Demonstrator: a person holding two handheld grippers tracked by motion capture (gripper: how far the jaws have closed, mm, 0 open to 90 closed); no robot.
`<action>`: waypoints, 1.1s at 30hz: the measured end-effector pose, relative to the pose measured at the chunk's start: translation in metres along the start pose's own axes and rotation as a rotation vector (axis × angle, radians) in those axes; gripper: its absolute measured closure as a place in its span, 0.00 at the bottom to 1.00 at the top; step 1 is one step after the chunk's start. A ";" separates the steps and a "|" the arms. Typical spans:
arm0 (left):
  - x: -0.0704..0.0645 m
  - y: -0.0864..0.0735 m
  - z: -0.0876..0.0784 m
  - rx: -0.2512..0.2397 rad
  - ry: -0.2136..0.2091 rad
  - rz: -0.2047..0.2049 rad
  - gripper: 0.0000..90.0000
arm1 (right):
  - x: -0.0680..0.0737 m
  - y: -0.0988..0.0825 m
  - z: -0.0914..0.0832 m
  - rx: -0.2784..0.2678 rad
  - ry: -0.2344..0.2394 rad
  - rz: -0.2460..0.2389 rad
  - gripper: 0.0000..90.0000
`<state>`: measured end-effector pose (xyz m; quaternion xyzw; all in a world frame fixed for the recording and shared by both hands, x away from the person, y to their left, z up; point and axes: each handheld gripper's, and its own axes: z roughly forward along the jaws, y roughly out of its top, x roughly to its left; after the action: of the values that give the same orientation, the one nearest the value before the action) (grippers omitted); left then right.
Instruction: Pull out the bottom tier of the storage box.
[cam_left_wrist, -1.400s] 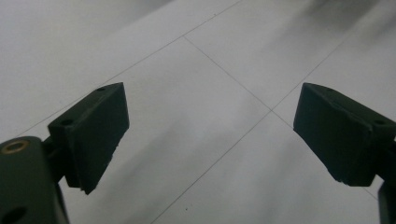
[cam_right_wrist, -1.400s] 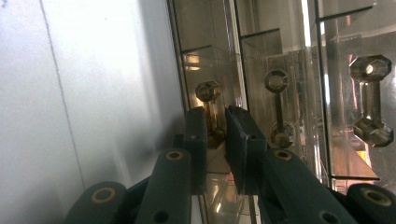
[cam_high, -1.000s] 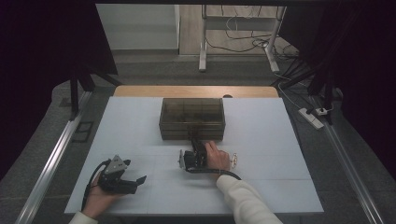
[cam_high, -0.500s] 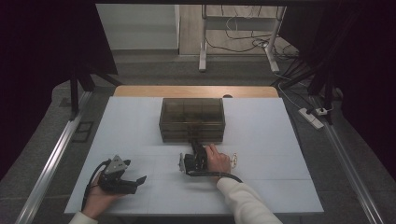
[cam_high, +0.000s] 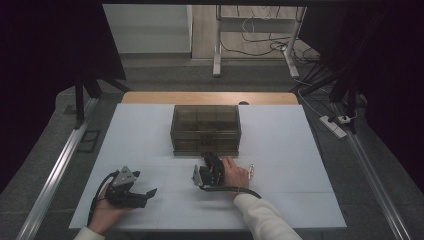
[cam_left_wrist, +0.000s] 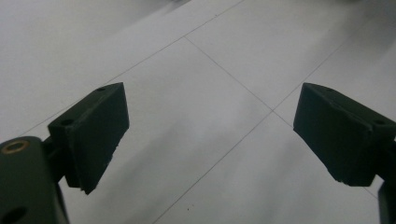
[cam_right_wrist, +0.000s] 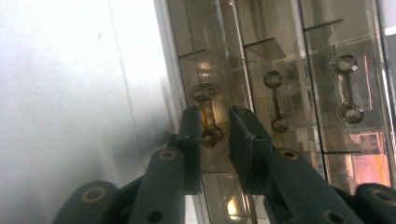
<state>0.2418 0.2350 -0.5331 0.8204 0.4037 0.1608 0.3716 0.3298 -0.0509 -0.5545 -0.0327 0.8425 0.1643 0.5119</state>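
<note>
- right gripper (cam_right_wrist: 214, 122) at the box (cam_high: 205, 127) front, jaws narrowly apart and just been opening, drawer handle (cam_right_wrist: 204, 92) between them but seemingly not pinched.
- with the pads this loose, likely to slide off the handle on a pull and leave the drawer shut in the box.
- if squeezed off-centre, risk of catching only the lower knob and twisting the thin bar.
- neighbouring handles (cam_right_wrist: 275, 100) just beside on the same box front; a sideways drift could put the jaws on the wrong drawer.
- box looks light and stands free on the table (cam_high: 140, 135); a hard tug may drag the whole box toward the person instead of opening it.
- left gripper (cam_left_wrist: 210, 107) wide open, holding nothing, well apart from the box toward the near left; no help bracing the box from there.
</note>
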 end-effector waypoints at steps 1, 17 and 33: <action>0.000 0.000 0.000 0.000 0.000 0.001 0.11 | -0.002 -0.001 -0.001 -0.001 0.005 0.006 0.78; 0.000 0.000 0.000 -0.001 -0.001 0.002 0.11 | -0.020 -0.009 -0.005 -0.058 0.191 0.262 0.55; 0.000 0.001 0.000 -0.005 -0.001 0.003 0.11 | -0.050 -0.024 -0.012 -0.135 0.435 0.550 0.48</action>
<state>0.2417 0.2346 -0.5325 0.8200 0.4021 0.1622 0.3736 0.3483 -0.0830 -0.5116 0.1275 0.8963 0.3404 0.2540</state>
